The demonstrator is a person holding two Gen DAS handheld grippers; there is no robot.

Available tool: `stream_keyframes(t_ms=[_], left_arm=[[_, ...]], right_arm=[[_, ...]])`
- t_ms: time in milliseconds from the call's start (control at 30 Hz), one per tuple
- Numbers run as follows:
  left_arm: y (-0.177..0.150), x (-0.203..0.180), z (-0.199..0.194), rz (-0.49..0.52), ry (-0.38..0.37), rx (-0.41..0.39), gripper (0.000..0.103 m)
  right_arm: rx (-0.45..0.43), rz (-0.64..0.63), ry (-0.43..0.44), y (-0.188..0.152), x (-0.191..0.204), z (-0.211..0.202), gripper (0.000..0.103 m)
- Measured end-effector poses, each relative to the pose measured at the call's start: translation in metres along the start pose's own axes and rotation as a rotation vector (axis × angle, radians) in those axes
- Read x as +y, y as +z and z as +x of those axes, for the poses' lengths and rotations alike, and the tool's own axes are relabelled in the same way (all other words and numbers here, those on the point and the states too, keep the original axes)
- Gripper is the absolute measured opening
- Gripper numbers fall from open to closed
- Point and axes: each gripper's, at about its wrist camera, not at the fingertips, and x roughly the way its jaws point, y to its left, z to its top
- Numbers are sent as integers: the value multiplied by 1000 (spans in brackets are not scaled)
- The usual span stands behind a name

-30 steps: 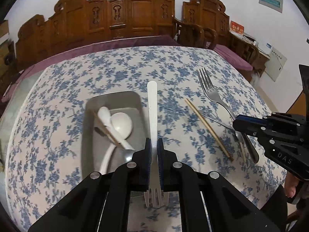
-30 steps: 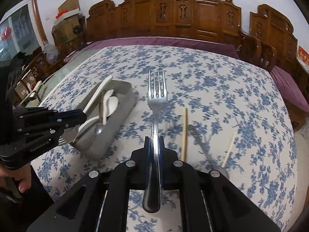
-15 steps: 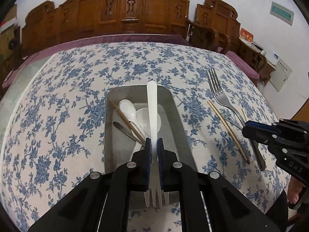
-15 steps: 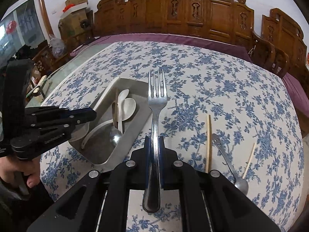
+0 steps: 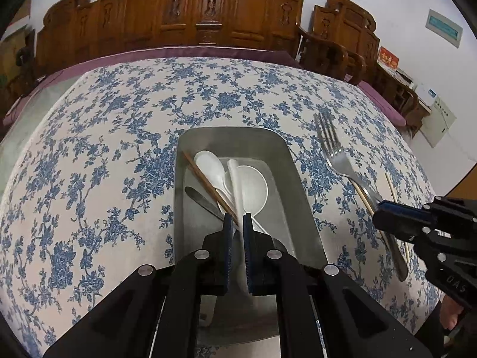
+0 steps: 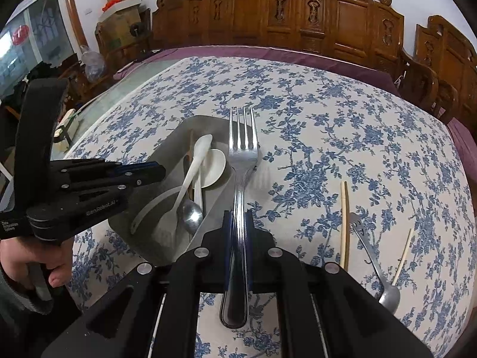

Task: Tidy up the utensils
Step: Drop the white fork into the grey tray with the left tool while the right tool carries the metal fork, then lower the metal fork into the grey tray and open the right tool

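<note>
My left gripper (image 5: 237,223) hangs over the steel tray (image 5: 301,185), shut on a white plastic fork (image 5: 235,179). The fork's handle pokes forward and lies across two white spoons (image 5: 253,191) in the tray. A brown chopstick (image 5: 205,182) and a metal spoon (image 6: 190,214) also lie in the tray. My right gripper (image 6: 237,217) is shut on a steel fork (image 6: 243,155), whose tines hover by the tray's right rim (image 6: 208,217). In the right wrist view the left gripper (image 6: 158,170) reaches in over the tray from the left.
On the flowered cloth right of the tray lie a pale chopstick (image 6: 344,223), a metal spoon (image 6: 372,259) and a second chopstick (image 6: 402,256). Carved wooden chairs (image 5: 208,9) ring the far side. A person's hand (image 6: 29,262) holds the left gripper's handle.
Both grippers have shifted left and sunk a little. The left one now hangs right over the tray, with less of the white fork's handle showing. The steel fork has come up to the tray's rim.
</note>
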Motion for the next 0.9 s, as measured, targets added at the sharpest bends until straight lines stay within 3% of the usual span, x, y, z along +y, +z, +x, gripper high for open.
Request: stream_keyframes(t_ms=[100,200,500,900], left_arm=[[2,5,-8,-8,8,-17,10],[2,11,-22,5,51,-54,19],[7,44,-47,-29,128,-114,19],[8,66,-51,-73,137,-126,19]], right_arm=[[3,3,5,1,4,4,10],[3,0,14,3,10,8,10],[13,-10,55,19,40,32,10],[48,38,70,27,63,74,10]])
